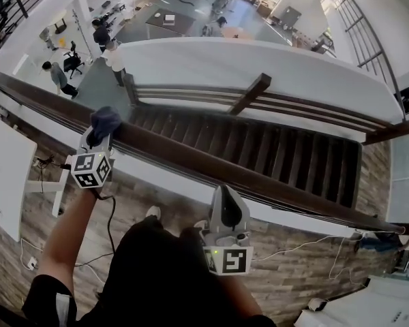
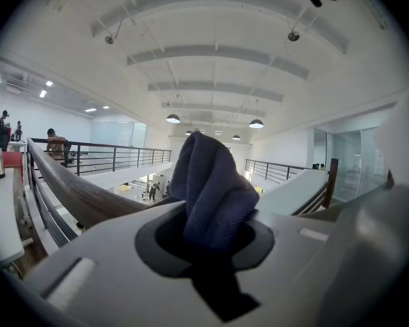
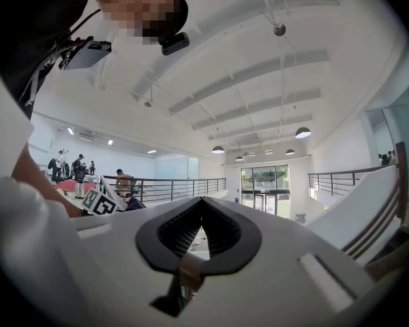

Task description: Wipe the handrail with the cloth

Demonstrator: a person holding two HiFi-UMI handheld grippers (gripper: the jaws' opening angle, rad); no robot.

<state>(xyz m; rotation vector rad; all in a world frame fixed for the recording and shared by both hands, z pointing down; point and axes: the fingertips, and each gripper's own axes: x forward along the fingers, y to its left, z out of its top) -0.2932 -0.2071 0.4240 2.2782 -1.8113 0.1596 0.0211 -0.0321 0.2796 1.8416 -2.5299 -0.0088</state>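
A dark wooden handrail (image 1: 191,161) runs diagonally from upper left to lower right in the head view. A bunched dark blue cloth (image 1: 104,119) rests on top of it at the left, and my left gripper (image 1: 103,131) is shut on it. In the left gripper view the cloth (image 2: 212,191) sticks up from between the jaws, with the handrail (image 2: 75,191) stretching away to the left. My right gripper (image 1: 223,191) hovers just on the near side of the rail further right, jaws shut with nothing held. In the right gripper view its tips (image 3: 199,201) meet and hold nothing.
Beyond the rail a wooden staircase (image 1: 259,148) drops to a lower floor where several people (image 1: 102,34) stand. A white parapet (image 1: 259,63) borders the stairs. A white table (image 1: 3,176) sits at my left, and cables (image 1: 307,245) trail over the wood floor.
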